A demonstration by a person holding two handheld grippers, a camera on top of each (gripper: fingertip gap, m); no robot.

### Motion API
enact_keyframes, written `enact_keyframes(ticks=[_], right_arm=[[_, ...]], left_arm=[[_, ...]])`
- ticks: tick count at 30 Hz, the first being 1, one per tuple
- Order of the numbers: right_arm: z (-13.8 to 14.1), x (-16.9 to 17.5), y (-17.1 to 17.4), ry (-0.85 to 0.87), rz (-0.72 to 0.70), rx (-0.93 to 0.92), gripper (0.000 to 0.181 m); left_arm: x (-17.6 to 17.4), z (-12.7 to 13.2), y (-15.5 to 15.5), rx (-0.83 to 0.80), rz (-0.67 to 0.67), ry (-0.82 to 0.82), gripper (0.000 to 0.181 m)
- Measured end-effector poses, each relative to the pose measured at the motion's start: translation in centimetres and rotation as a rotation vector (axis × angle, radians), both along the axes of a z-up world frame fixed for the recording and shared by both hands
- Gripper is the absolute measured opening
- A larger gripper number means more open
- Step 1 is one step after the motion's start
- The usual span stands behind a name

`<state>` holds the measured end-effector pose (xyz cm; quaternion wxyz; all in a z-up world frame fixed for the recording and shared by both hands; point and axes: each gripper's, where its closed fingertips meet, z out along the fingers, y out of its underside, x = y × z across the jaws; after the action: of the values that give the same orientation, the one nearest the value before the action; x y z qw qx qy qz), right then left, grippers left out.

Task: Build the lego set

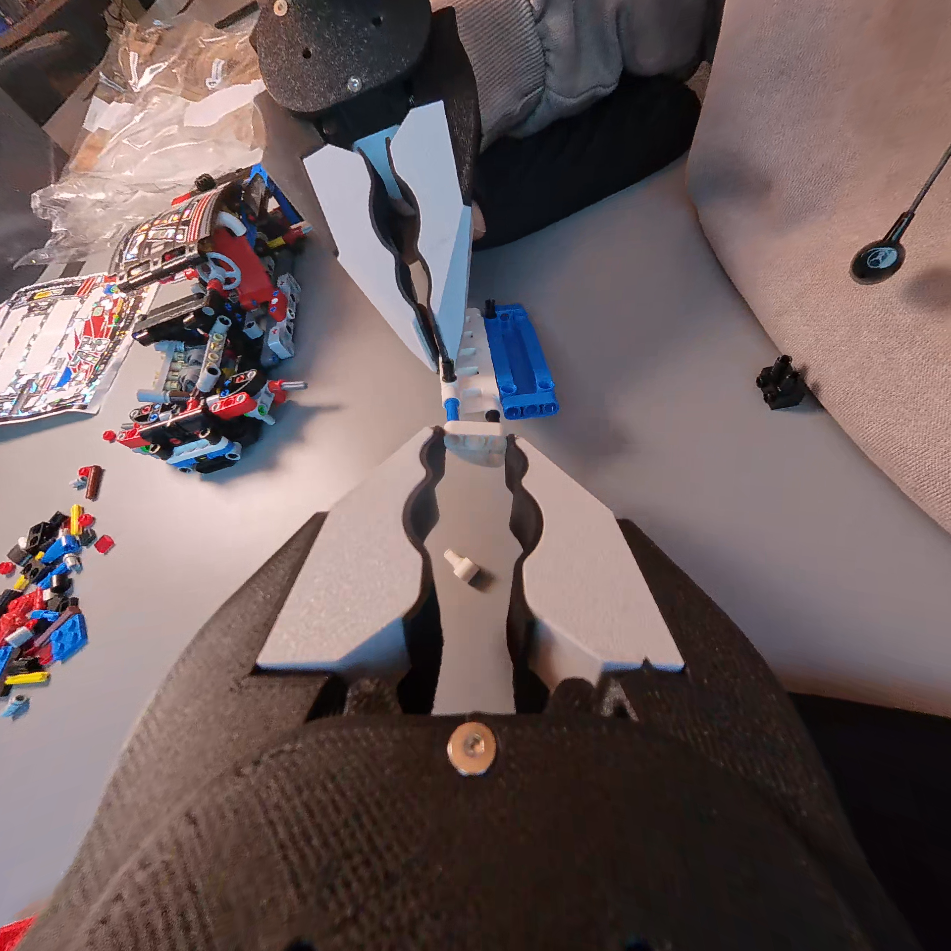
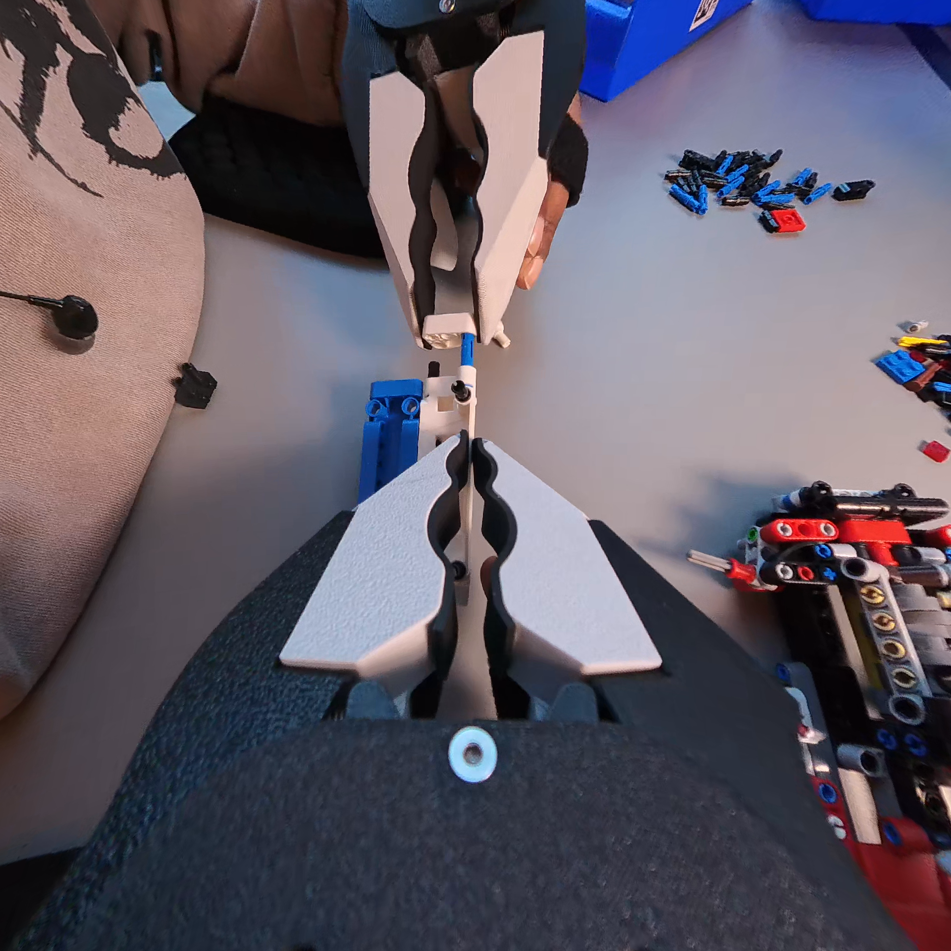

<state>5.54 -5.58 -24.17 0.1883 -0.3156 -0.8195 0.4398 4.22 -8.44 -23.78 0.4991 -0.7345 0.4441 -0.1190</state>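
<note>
My left gripper (image 1: pixel 474 437) is shut on a small white brick (image 1: pixel 476 448); it also shows from the front in the right wrist view (image 2: pixel 452 334). A blue pin (image 2: pixel 468 351) joins that brick to a white and blue sub-assembly (image 1: pixel 520 360) standing on the grey table. My right gripper (image 2: pixel 471 443) is shut on the thin white panel (image 2: pixel 467 514) of that sub-assembly, and comes in from above in the left wrist view (image 1: pixel 441 363). The blue panel (image 2: pixel 388 437) sits on its left side. The two grippers face each other, tips close together.
A partly built red, black and white car model (image 1: pixel 216 329) (image 2: pixel 864 592) lies to one side, by a sticker sheet (image 1: pixel 51 350). Loose bricks (image 1: pixel 46 592), blue and black pins (image 2: pixel 731 180), a black piece (image 1: pixel 782 383), a white pin (image 1: pixel 465 566), plastic bags (image 1: pixel 144 128). A person's body borders the table. Left tips to right tips: about 4 centimeters. The black piece (image 1: pixel 782 383) is about 11 centimeters from my left fingertips. Seen from the right wrist view (image 2: pixel 196 383) as well.
</note>
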Motion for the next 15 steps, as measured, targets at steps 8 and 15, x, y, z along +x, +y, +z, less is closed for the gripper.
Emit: enact_keyframes(ticks=[8,15], right_arm=[[0.5,0.0,0.1,-0.021,-0.011,-0.080,0.000],[0.9,0.2,-0.3,-0.026,0.016,-0.123,0.000]], left_arm=[[0.1,1.1,0.3,0.057,0.010,-0.058,0.022],[0.3,2.2,0.6,0.105,-0.010,-0.080,0.022]])
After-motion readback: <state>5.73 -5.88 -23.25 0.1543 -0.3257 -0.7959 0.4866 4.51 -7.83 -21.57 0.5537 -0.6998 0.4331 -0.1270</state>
